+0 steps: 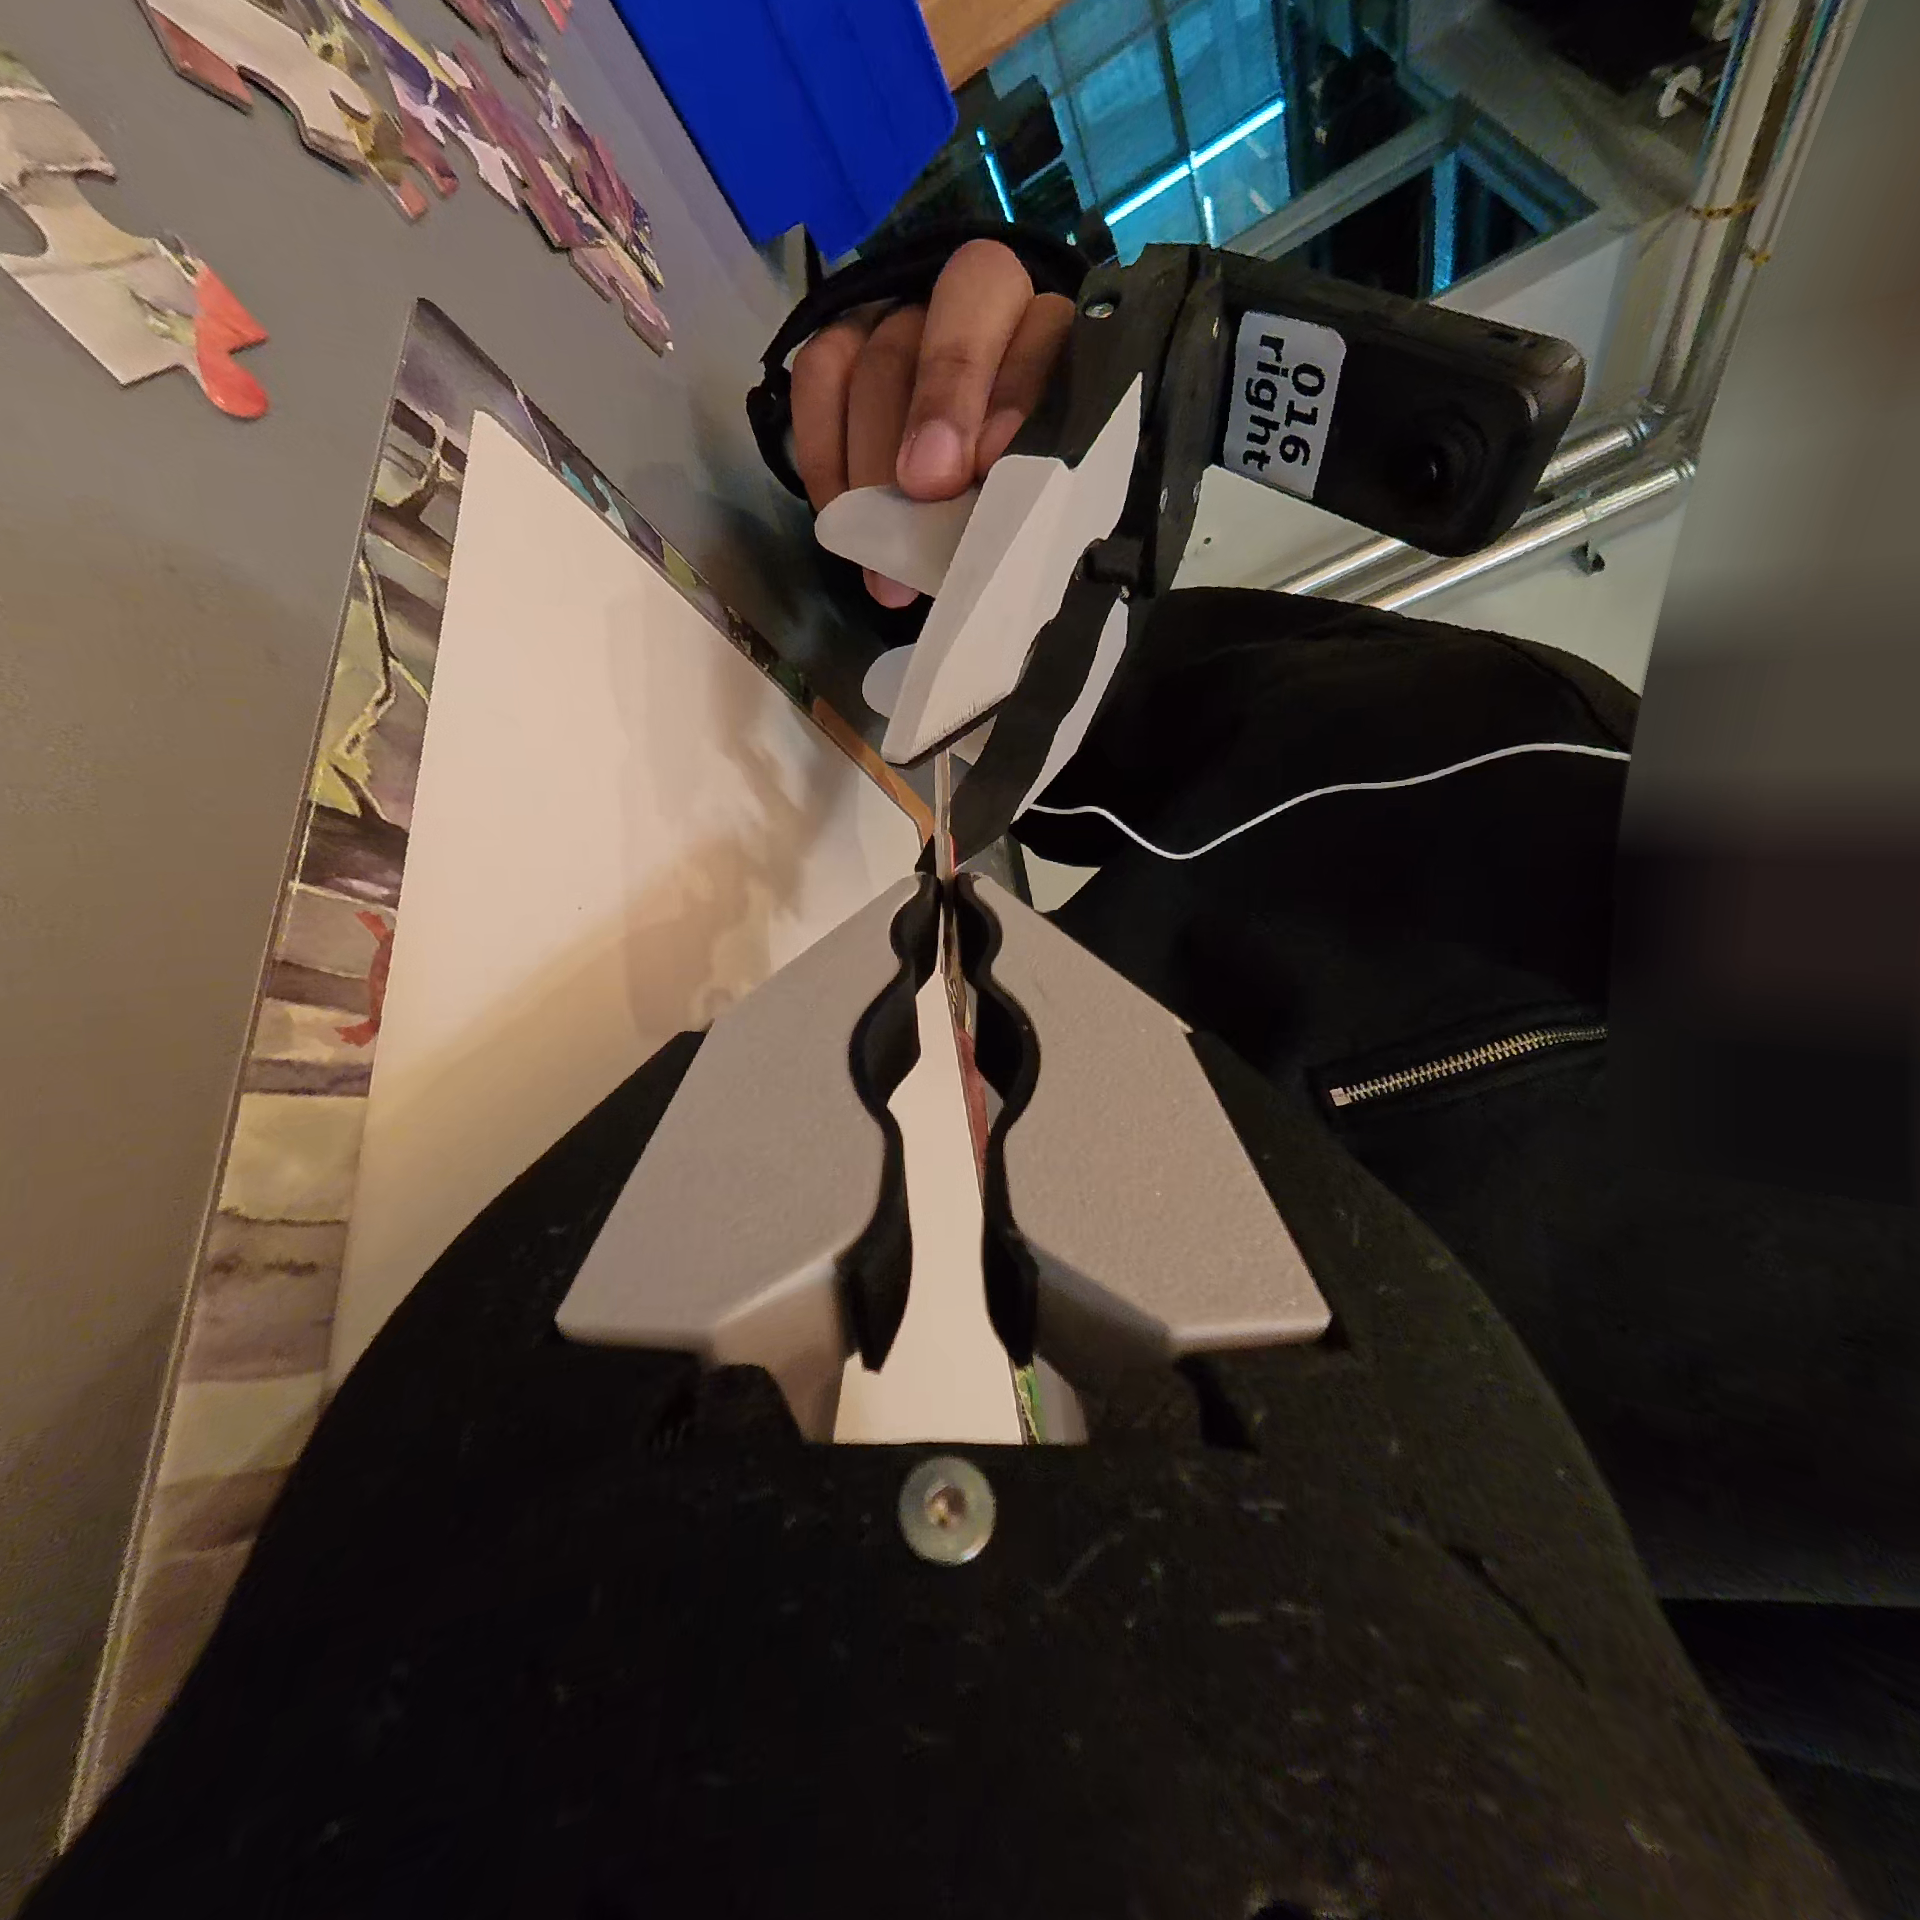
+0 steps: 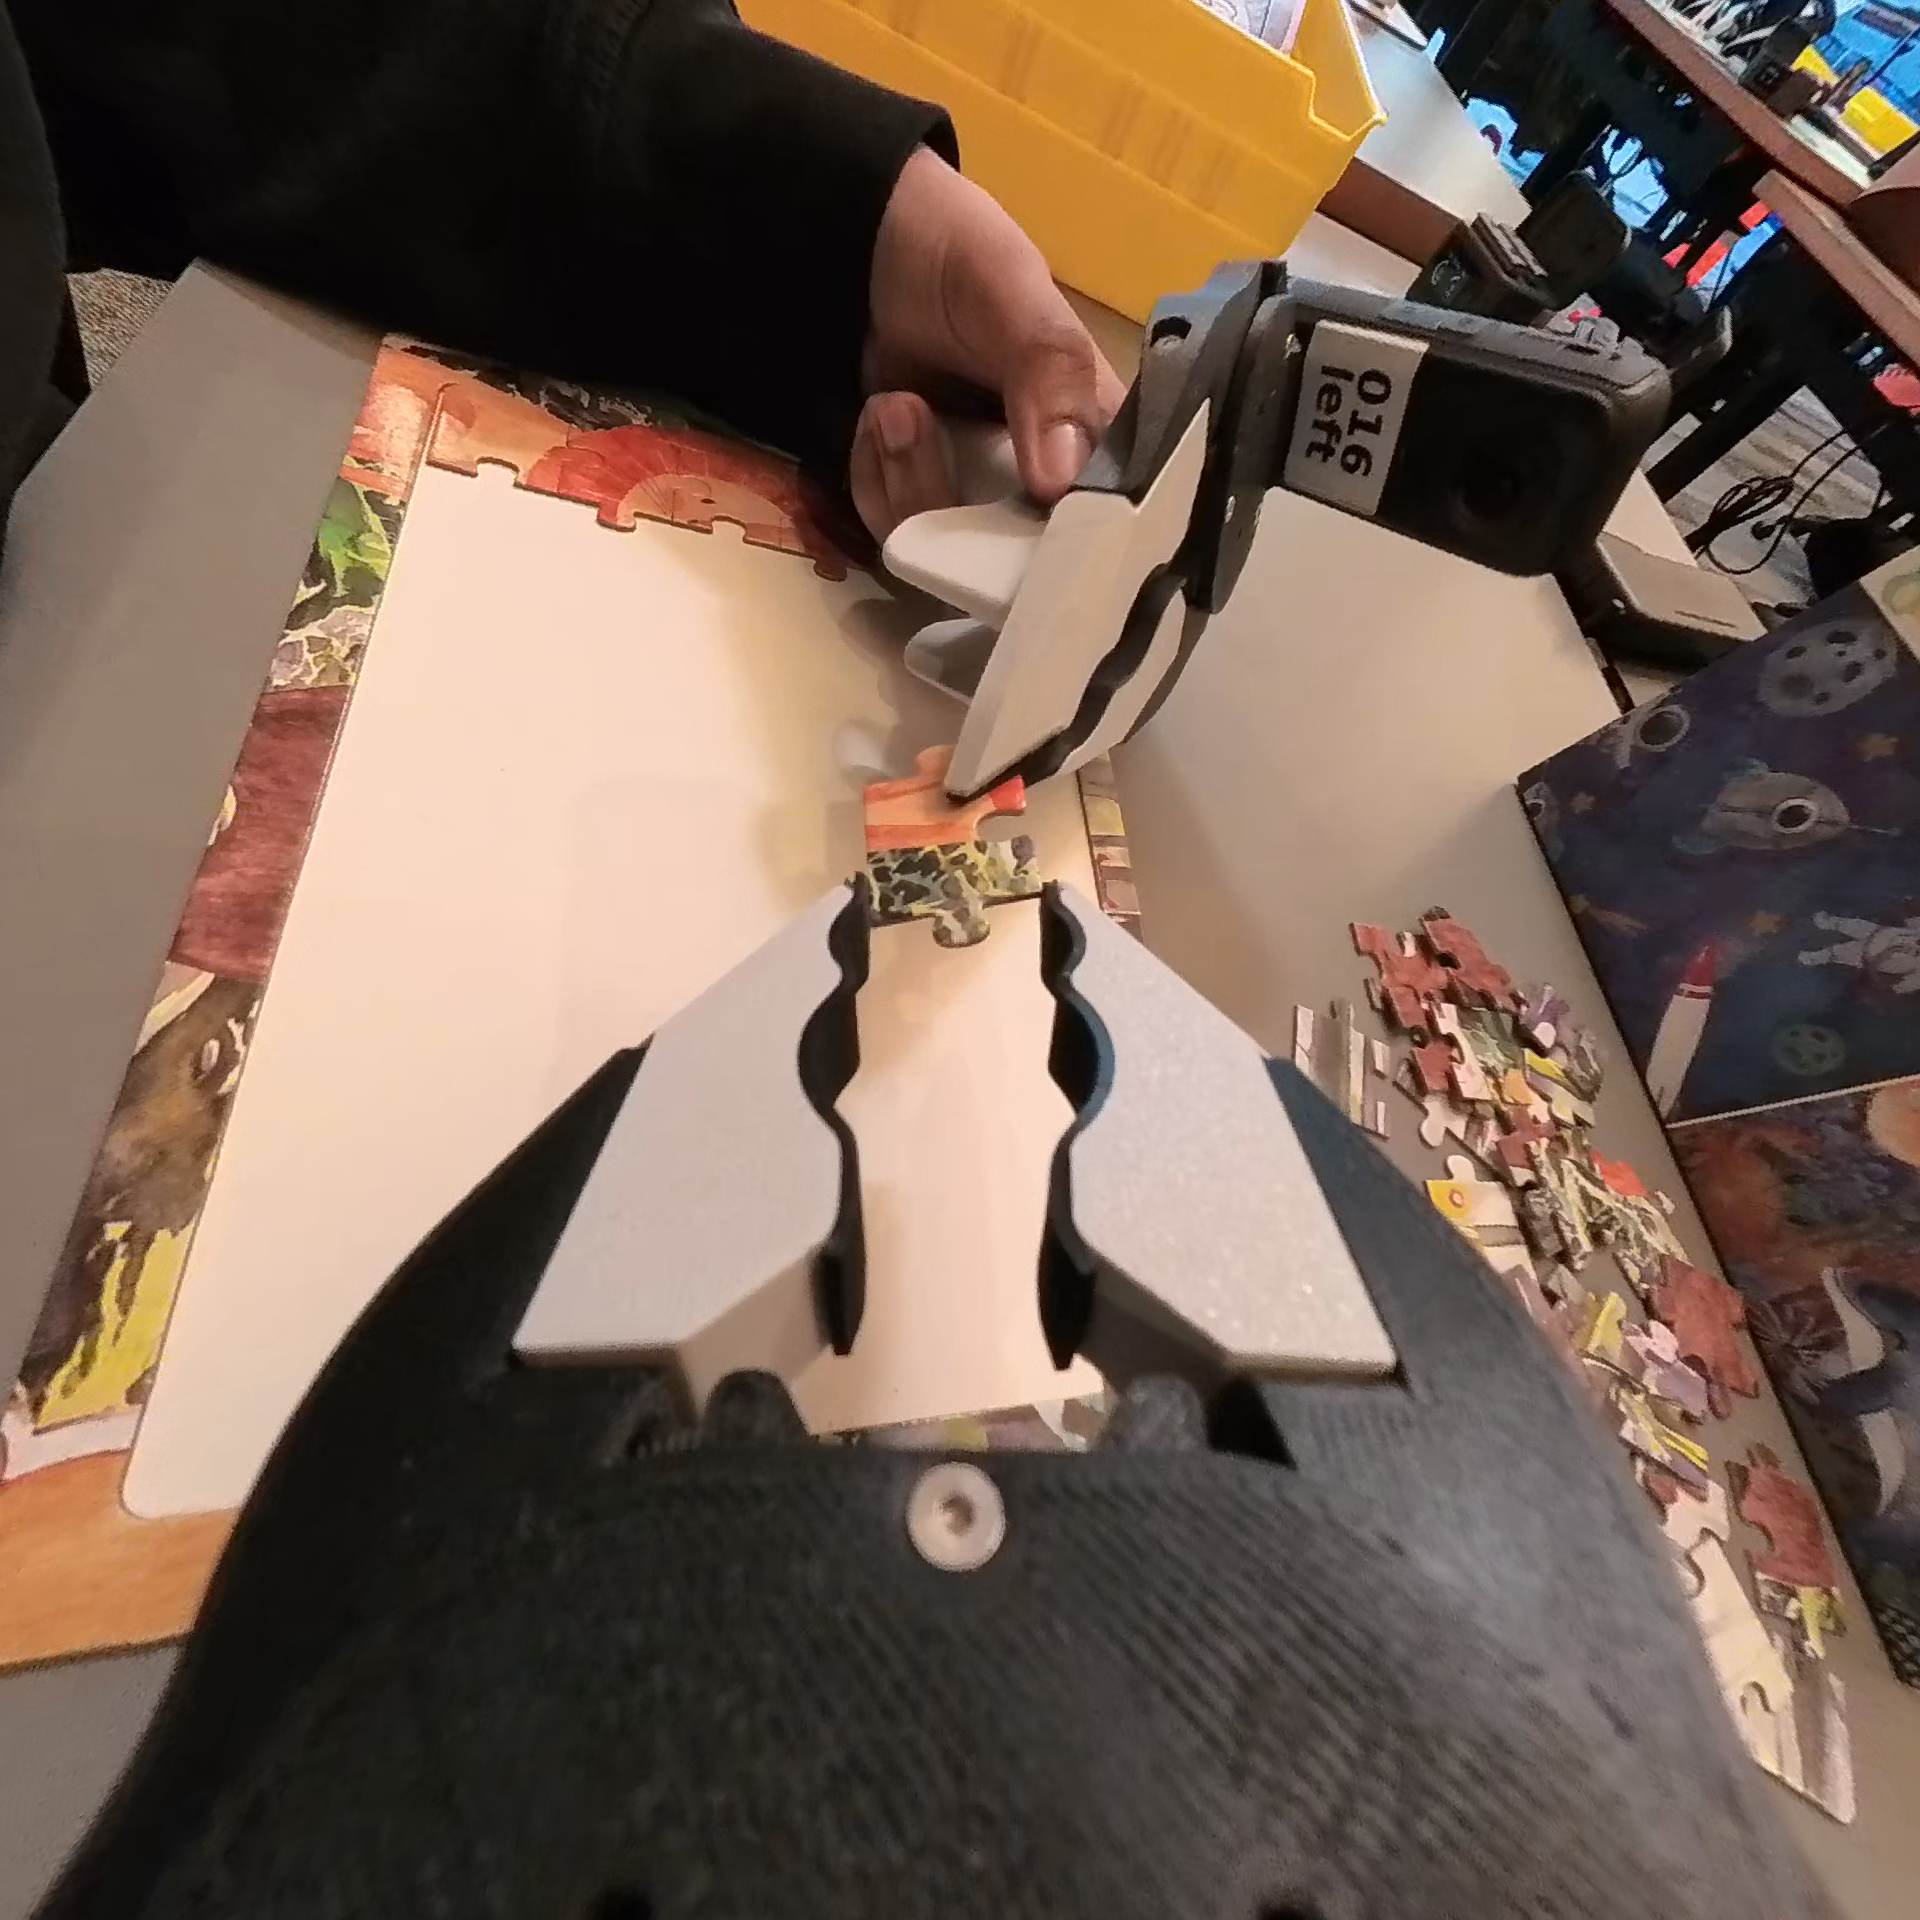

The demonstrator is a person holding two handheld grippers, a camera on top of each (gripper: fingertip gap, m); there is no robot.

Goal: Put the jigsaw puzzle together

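Note:
A puzzle tray (image 2: 281,769) with a picture border and a bare white middle lies on the grey table; it also shows in the left wrist view (image 1: 343,935). My left gripper (image 1: 940,883) is shut on a puzzle piece (image 1: 940,821), seen edge-on. In the right wrist view the left gripper (image 2: 987,792) pinches the orange end of this piece (image 2: 904,816) from above and below, near the tray's right border. My right gripper (image 2: 954,899) is open, its tips on either side of the piece's green-black part (image 2: 956,883). It also shows in the left wrist view (image 1: 945,795).
A heap of loose pieces (image 2: 1538,1164) lies right of the tray, also in the left wrist view (image 1: 540,156). Dark space-picture boards (image 2: 1745,852) lie at the far right. A yellow bin (image 2: 1091,125) and a blue bin (image 1: 790,114) stand at the table's edges. The grippers are tip to tip, or close to it.

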